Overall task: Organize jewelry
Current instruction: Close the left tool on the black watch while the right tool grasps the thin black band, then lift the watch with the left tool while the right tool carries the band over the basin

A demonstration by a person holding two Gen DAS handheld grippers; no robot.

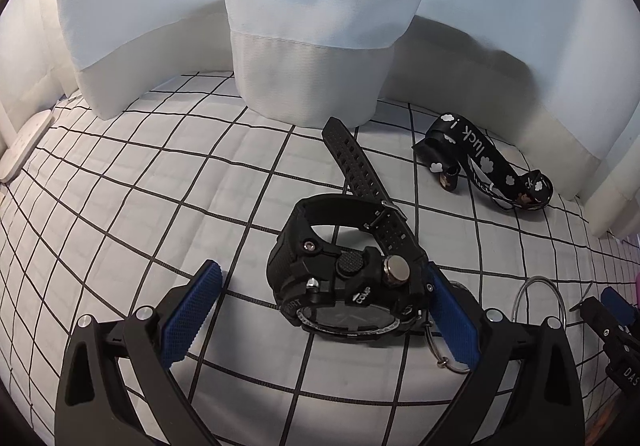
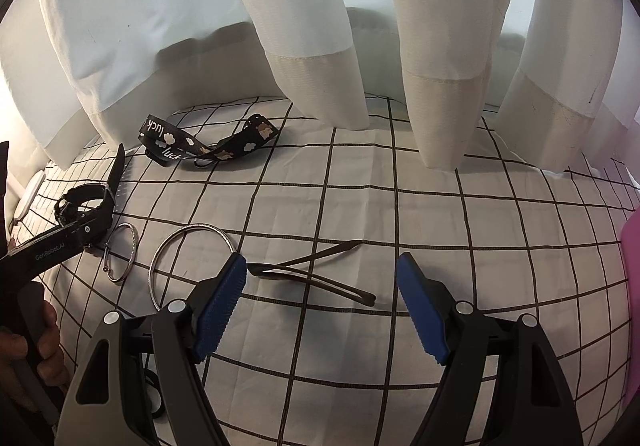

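Observation:
A black sport watch [image 1: 344, 278] lies on the checked sheet between the open jaws of my left gripper [image 1: 324, 290]; the right pad [image 1: 452, 322] touches its case, the left pad stands apart. It also shows far left in the right wrist view [image 2: 82, 210]. My right gripper [image 2: 322, 274] is open and empty above a pair of glasses [image 2: 316, 274] lying with temples crossed. A large silver bangle [image 2: 188, 254] and a smaller ring bangle [image 2: 122, 256] lie left of it. A black printed lanyard [image 2: 208, 144] lies farther back.
White curtains [image 2: 320, 66] hang down onto the checked bed sheet [image 2: 440, 214] at the back. A pink object [image 2: 632, 286] sits at the right edge. A white flat item [image 1: 24, 150] lies at the far left.

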